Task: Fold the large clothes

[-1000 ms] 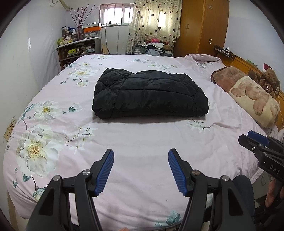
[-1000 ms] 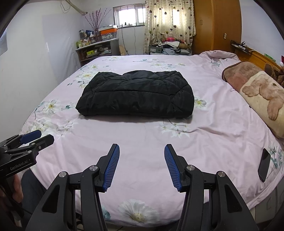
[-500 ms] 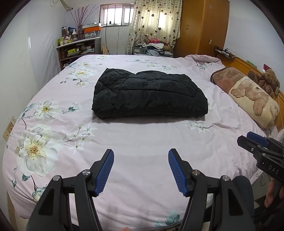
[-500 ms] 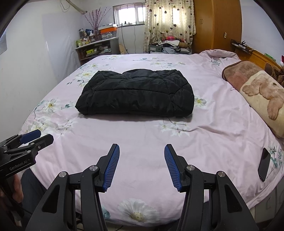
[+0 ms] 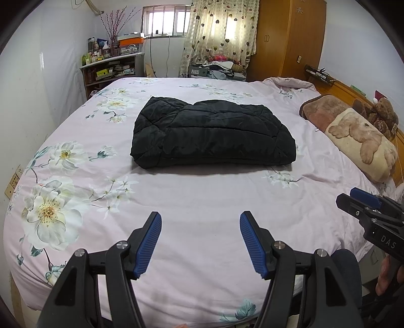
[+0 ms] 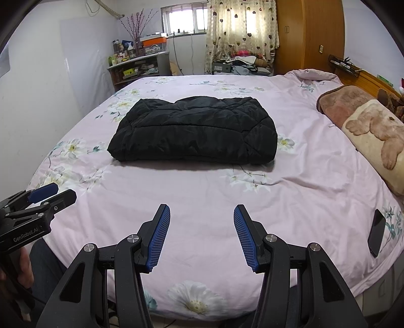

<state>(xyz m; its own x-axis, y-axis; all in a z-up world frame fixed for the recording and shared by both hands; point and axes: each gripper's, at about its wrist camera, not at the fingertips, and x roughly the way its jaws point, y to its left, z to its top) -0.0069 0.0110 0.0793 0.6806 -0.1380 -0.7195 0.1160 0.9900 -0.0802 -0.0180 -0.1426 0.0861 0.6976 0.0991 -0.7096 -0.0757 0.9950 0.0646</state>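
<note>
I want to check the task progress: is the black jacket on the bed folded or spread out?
Folded. The black jacket lies as one compact, thick rectangle, no sleeves sticking out.

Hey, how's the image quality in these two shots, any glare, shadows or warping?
Left wrist view: the window is blown out, and the black jacket casts a soft shadow on the bedspread. Right wrist view: fisheye bends the wardrobe and darkens the corners; the jacket's folds stay sharp.

A big bed with a pink flowery sheet [image 5: 202, 201] fills the white-walled room. Daylight comes through a barred window [image 5: 165, 22] beside a heart-patterned curtain [image 5: 222, 32] and a tall orange wooden wardrobe [image 5: 287, 37].
</note>
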